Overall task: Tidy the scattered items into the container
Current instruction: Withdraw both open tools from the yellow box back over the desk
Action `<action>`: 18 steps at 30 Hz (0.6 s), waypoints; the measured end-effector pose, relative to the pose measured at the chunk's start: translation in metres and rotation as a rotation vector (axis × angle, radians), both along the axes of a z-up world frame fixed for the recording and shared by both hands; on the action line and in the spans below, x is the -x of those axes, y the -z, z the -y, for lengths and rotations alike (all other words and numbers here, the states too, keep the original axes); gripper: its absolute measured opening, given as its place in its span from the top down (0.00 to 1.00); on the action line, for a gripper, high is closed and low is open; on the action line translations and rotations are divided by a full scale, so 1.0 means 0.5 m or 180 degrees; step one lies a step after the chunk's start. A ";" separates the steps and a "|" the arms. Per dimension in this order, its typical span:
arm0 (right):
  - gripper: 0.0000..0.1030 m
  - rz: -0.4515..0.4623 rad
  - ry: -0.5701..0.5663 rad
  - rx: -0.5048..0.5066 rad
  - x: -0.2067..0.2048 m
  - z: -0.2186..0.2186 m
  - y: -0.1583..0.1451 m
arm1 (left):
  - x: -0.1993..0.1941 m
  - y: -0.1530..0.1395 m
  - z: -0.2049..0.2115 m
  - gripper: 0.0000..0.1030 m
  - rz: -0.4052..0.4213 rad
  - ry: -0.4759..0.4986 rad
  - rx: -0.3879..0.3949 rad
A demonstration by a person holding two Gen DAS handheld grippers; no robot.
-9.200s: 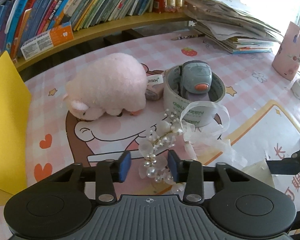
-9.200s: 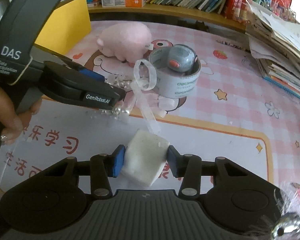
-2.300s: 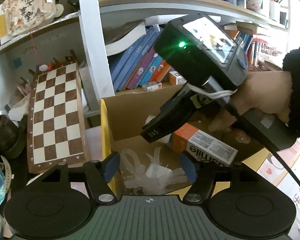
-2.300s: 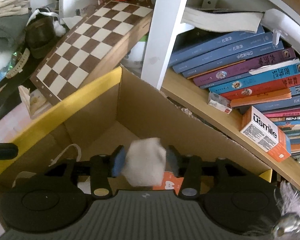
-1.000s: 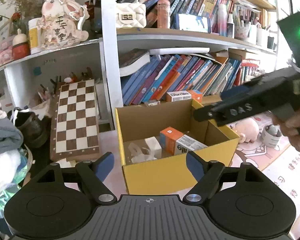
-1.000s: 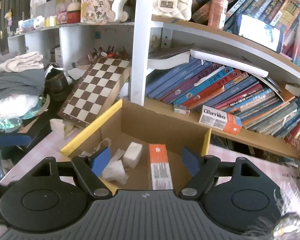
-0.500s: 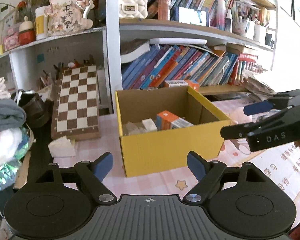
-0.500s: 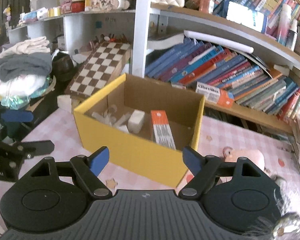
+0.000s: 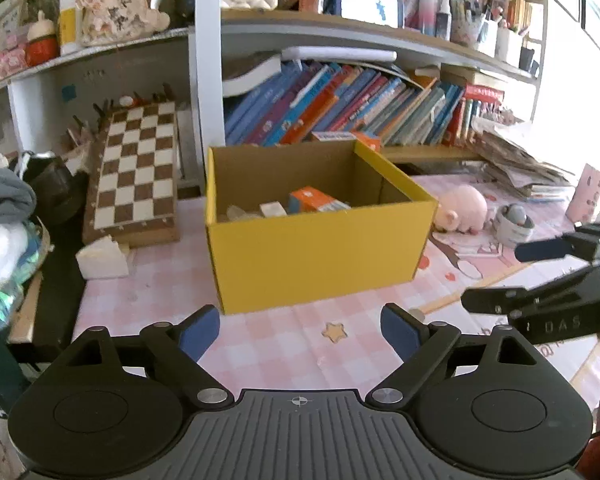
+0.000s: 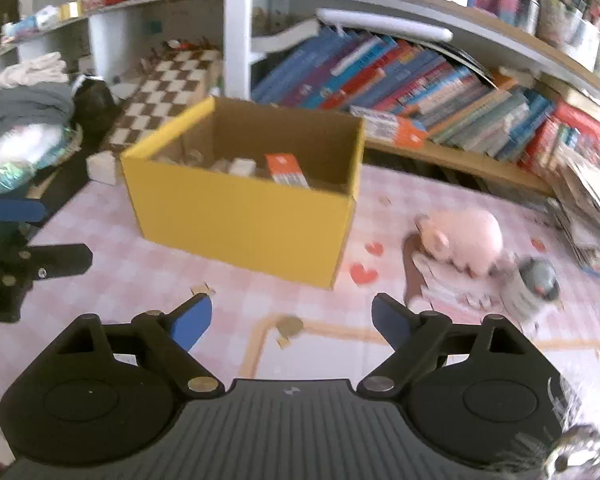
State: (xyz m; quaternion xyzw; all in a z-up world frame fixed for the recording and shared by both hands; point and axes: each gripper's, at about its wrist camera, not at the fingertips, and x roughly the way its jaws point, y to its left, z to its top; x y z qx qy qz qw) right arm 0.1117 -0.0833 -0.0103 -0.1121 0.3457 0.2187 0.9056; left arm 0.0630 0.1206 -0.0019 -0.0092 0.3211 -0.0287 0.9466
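Observation:
A yellow cardboard box (image 9: 316, 256) (image 10: 236, 220) stands on the pink checked table and holds an orange carton (image 9: 314, 202) (image 10: 286, 168) and a white block (image 9: 273, 209). A pink plush pig (image 9: 462, 210) (image 10: 464, 240) lies to the box's right, beside a tape roll with a grey toy (image 9: 514, 222) (image 10: 538, 280) inside it. My left gripper (image 9: 300, 330) hangs in front of the box, jaws opening, nothing between them. My right gripper (image 10: 290, 322) is over the table in front of the box and pig, jaws opening and empty too.
A chessboard (image 9: 134, 172) leans behind the box at left, with a white block (image 9: 102, 260) in front of it. Shelves of books (image 9: 360, 108) run along the back. Stacked papers (image 9: 516, 168) lie far right. Folded clothes (image 9: 0, 208) sit at the left edge.
Both grippers have drawn back from the box and sunk toward the table, and their jaws stand wider. The right view has swung right, bringing the pig and tape roll closer.

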 end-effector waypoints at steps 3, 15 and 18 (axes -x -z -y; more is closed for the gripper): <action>0.15 -0.0115 0.0074 0.0022 0.017 0.012 0.020 | 0.002 0.008 0.010 0.12 -0.0052 0.0028 0.0027; 0.12 -0.0157 0.0221 0.0116 0.044 0.044 0.035 | 0.001 0.030 0.057 0.12 -0.0201 0.0178 0.0038; 0.11 -0.0165 0.0285 0.0123 0.046 0.055 0.038 | 0.002 0.036 0.071 0.12 -0.0234 0.0226 0.0023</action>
